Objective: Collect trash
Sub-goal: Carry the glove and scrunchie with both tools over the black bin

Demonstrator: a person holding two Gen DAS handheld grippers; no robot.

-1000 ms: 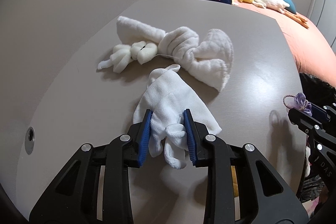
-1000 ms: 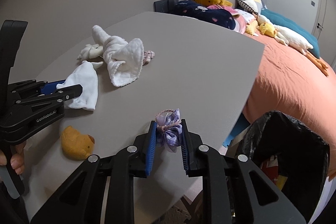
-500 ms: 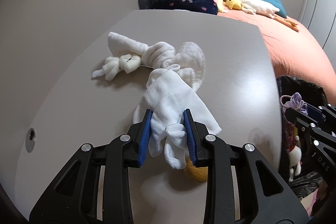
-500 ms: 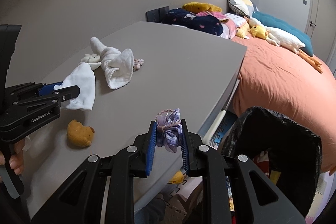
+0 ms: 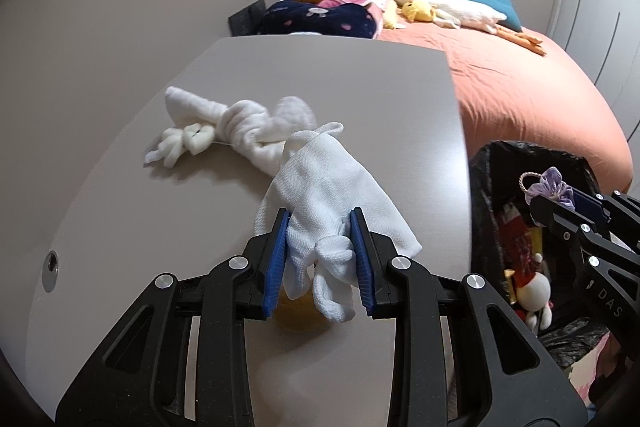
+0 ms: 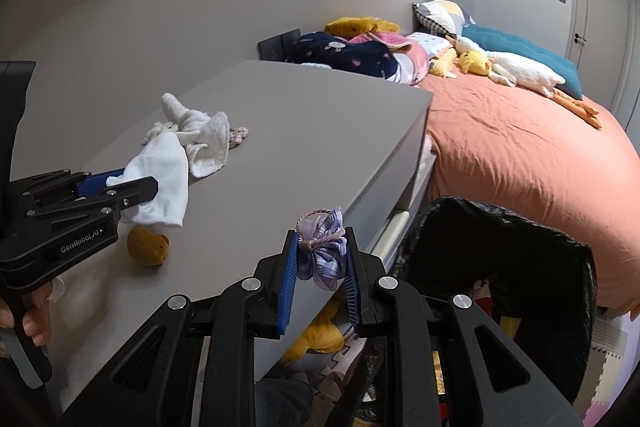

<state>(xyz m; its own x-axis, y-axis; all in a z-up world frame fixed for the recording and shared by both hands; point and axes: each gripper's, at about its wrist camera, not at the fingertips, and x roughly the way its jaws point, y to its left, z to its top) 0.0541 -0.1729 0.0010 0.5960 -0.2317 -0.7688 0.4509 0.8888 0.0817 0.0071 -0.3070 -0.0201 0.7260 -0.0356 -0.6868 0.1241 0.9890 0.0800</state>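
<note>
Left gripper [image 5: 320, 259] jaws clamp a white cloth [image 5: 332, 187] at lower centre, hiding most of a brown toy [image 6: 147, 246] beneath. Right gripper [image 6: 322, 275] jaws pinch a purple bow [image 6: 323, 247] past the table [image 6: 320, 131] edge, beside the black bin bag [image 6: 500, 247]; its contents are hard to make out. Knotted towels [image 5: 240, 127] lie mid-table; bed [image 6: 520, 147] beyond.

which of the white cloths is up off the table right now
The plain white sock-like cloth, clamped in the left gripper and hanging from it. The knotted white towel with the frilled edge lies flat on the table.
</note>
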